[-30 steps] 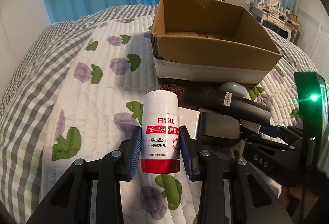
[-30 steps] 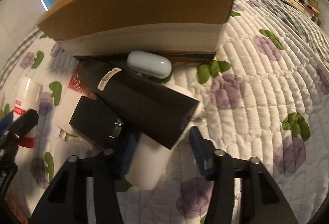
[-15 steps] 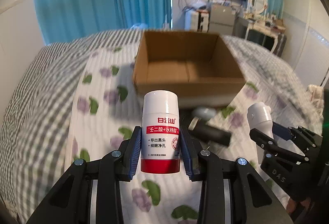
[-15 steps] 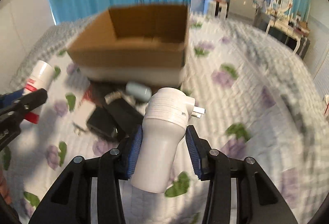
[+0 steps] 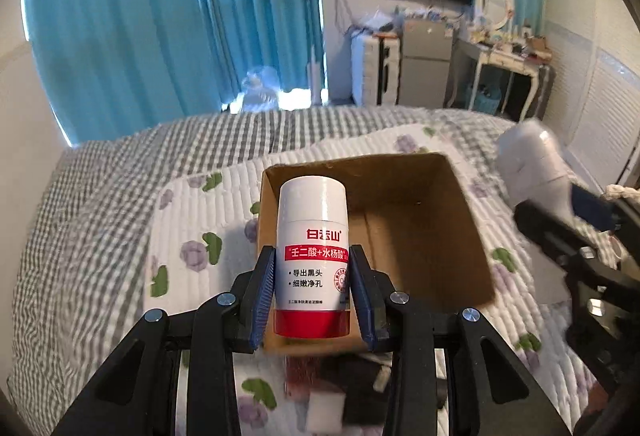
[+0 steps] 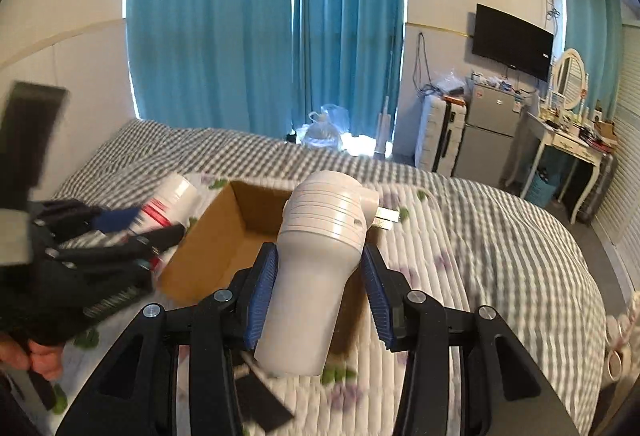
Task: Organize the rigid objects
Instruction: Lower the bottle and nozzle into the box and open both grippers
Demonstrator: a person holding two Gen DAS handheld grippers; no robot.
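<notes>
My left gripper [image 5: 312,294] is shut on a white bottle with a red band and red label [image 5: 312,260], held upright above the near edge of an open cardboard box [image 5: 424,228]. In the right wrist view the right gripper [image 6: 318,290] is shut on a white plug-in device with metal prongs [image 6: 320,260], raised over the same box [image 6: 212,248]. That device [image 5: 532,168] shows blurred at the right of the left wrist view. The left gripper with its bottle [image 6: 168,208] appears blurred at the left of the right wrist view.
The box rests on a floral quilt [image 5: 192,236] over a grey checked bedspread [image 5: 100,196]. Dark and white items [image 5: 352,388] lie on the quilt below the left gripper. A person's hand [image 6: 36,352] holds the left gripper. Blue curtains, a fridge and a dressing table stand behind.
Both grippers rose from the quilt toward the box. The right gripper closed on the white plug-in device and lifted it out of the pile; the left kept its hold on the bottle.
</notes>
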